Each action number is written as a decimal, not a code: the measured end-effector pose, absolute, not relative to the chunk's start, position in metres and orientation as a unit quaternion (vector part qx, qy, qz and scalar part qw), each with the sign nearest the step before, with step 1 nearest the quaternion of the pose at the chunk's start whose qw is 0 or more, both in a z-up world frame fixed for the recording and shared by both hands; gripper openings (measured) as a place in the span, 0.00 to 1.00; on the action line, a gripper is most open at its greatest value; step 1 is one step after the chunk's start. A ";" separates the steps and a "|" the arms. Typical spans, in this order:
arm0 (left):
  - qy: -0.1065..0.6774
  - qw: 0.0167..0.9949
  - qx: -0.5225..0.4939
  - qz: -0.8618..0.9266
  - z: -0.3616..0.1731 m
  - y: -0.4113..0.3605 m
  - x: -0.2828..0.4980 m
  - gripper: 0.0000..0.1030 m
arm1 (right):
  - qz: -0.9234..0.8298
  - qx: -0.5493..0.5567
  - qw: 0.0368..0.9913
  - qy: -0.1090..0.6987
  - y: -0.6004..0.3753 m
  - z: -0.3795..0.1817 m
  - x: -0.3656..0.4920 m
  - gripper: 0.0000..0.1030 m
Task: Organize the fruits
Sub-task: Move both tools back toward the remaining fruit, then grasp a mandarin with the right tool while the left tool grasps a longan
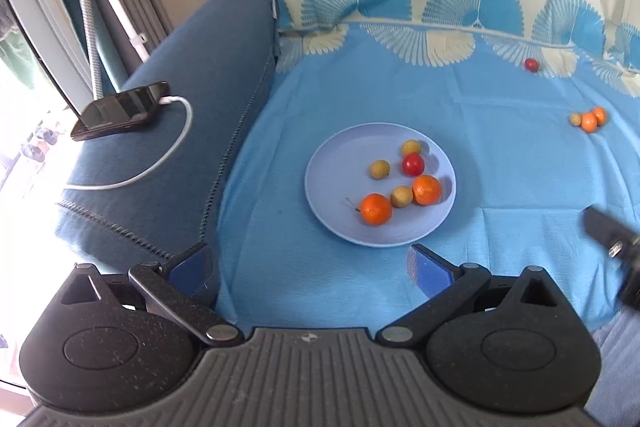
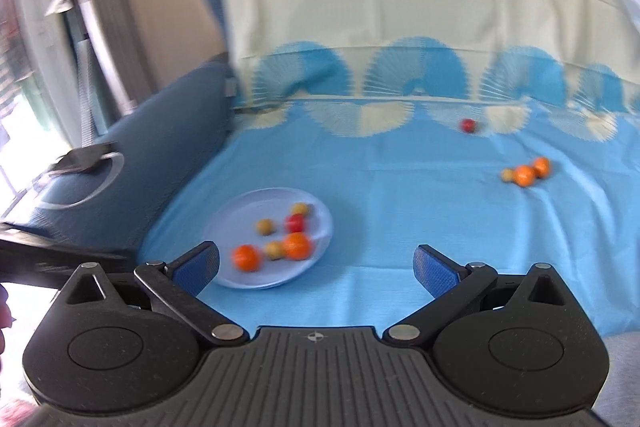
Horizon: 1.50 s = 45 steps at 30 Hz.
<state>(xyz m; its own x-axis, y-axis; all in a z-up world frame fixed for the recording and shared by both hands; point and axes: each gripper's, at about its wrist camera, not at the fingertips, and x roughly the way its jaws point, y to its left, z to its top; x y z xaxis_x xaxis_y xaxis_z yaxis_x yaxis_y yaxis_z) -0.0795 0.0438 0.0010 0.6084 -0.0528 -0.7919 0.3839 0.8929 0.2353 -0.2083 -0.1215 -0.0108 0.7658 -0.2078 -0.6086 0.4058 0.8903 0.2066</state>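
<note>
Fingers: both pairs stand spread wide and empty; the left gripper (image 1: pixel 310 269) hangs just short of the plate, the right gripper (image 2: pixel 316 269) over bare cloth to the plate's right.
Plate (image 1: pixel 332 223): pale blue, lying on the blue bedspread (image 1: pixel 500 167), near the left gripper; it carries two oranges, a red fruit and three small yellowish fruits.
Loose cluster (image 2: pixel 526 173): two small oranges and one yellowish fruit, touching one another, on the bedspread well apart from the plate, to the far right.
Stray red fruit (image 2: pixel 468 125): alone, farthest off, near the fan-patterned border.
Handling: the fruits look light, round and smooth, likely to roll on soft bedding; a hold across the widest part seems soundest, gently on the red one, which may bruise.
Cluster risk: taking one fruit could nudge its neighbours.
Phone (image 1: pixel 120 111): on the dark blue cushion at left, cable attached.
Hard to make out: the right wrist view is blurred; the yellowish fruits' kind is unclear; a dark shape at the left view's right edge is cut off.
</note>
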 end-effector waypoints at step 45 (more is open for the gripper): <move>0.450 0.761 0.294 -0.364 -0.153 -0.387 -0.020 1.00 | -0.514 0.248 0.762 0.306 -0.491 -0.206 -0.185 0.38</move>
<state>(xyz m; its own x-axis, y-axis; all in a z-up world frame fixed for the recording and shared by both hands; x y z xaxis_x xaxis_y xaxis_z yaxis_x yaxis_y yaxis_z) -0.0204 -0.3873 -0.1529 0.3302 -0.2897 -0.8984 0.8189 0.5612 0.1200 -0.1845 -0.4905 -0.2065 0.2846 -0.6318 -0.7210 0.9351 0.3487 0.0635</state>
